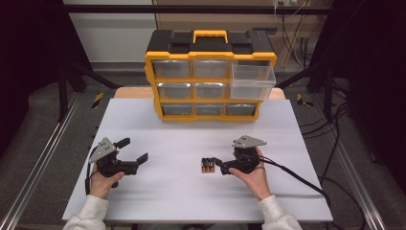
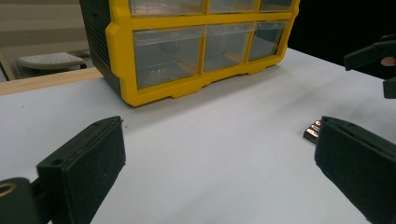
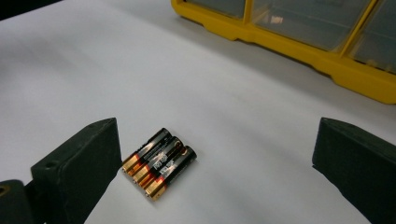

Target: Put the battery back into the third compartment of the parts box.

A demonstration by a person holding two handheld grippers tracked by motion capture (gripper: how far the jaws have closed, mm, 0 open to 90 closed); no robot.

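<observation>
Three black batteries with orange ends lie side by side on the white table, right of centre. In the right gripper view the batteries rest close to the left jaw. My right gripper stands open just right of them, and its jaws hold nothing. My left gripper is open over the table's left part, well apart from the batteries, with nothing between its jaws. The other gripper shows at the right edge of the left gripper view.
A yellow and black drawer organizer stands at the back of the table, its top right clear drawer pulled out. The organizer's lower drawers face the left gripper, and its yellow base lies beyond the right one. Cables trail off to the right.
</observation>
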